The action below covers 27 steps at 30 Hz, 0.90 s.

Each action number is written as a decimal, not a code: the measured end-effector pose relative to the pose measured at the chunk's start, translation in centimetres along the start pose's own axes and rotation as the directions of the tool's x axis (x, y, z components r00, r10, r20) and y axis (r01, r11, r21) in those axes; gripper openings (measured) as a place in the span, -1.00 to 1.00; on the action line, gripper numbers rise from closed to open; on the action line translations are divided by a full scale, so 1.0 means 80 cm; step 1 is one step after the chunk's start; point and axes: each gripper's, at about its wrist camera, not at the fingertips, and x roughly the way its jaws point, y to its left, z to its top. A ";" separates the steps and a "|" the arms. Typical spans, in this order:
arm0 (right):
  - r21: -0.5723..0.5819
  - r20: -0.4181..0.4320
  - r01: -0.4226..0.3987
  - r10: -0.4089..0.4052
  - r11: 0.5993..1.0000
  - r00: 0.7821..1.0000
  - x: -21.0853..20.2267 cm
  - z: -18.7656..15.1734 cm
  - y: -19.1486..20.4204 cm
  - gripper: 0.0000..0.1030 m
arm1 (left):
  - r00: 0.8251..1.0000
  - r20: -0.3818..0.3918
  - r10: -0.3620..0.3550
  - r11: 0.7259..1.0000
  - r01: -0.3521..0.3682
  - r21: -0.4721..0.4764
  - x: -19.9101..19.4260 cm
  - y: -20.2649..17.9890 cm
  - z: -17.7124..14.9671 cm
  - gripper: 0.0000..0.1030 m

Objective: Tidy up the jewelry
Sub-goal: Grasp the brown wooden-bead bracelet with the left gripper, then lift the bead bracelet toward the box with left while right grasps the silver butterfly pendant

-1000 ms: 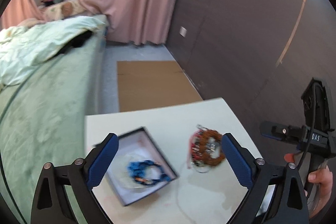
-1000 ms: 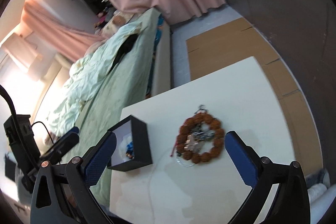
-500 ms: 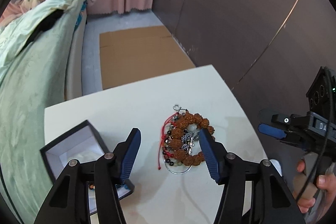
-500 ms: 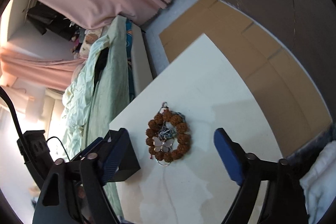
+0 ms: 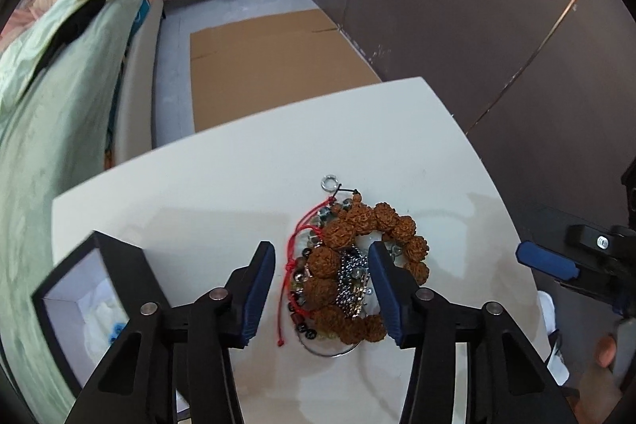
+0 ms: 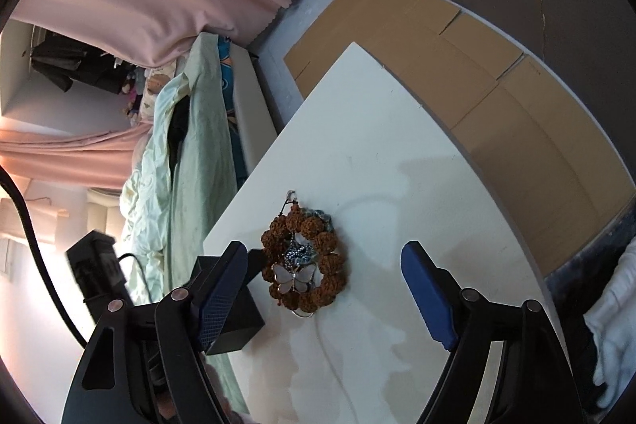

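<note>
Jewelry pile (image 5: 349, 265) right of box (image 5: 99, 304)

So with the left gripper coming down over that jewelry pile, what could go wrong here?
The left gripper, jaws just closing, straddles only one side of the brown bead bracelet. The red cord and butterfly pendant are tangled in, so several pieces may lift together or drop before reaching the black box.

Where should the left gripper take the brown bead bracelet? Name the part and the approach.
Take the near-left arc of the brown bead bracelet, coming down from above. It lies flat on the white table, tangled with a red cord and chains; the left gripper, still open, has been closing astride that arc.
</note>
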 end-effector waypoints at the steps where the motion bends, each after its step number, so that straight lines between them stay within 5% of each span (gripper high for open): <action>1: 0.003 0.001 -0.001 0.001 1.000 1.000 -0.001 0.000 -0.002 0.57 | 1.000 -0.003 0.002 1.000 -0.002 0.000 0.004 0.000 0.000 -0.09; 6: 0.022 0.001 0.000 0.000 1.000 1.000 -0.002 0.001 -0.008 0.58 | 1.000 -0.015 0.007 1.000 -0.007 -0.011 0.022 0.003 0.007 -0.11; 10: 0.027 0.001 0.004 -0.004 1.000 1.000 -0.002 0.000 -0.010 0.58 | 1.000 -0.009 -0.022 1.000 0.022 -0.016 0.024 0.003 0.006 -0.47; 17: 0.017 -0.017 0.004 -0.004 1.000 1.000 0.005 -0.001 -0.008 0.57 | 0.997 0.071 -0.029 1.000 0.028 0.012 -0.013 -0.006 0.001 -0.62; 27: 0.003 -0.029 0.015 -0.015 1.000 0.999 0.014 -0.003 -0.004 0.57 | 0.981 0.160 -0.111 0.994 0.110 0.016 -0.072 -0.004 -0.013 -0.62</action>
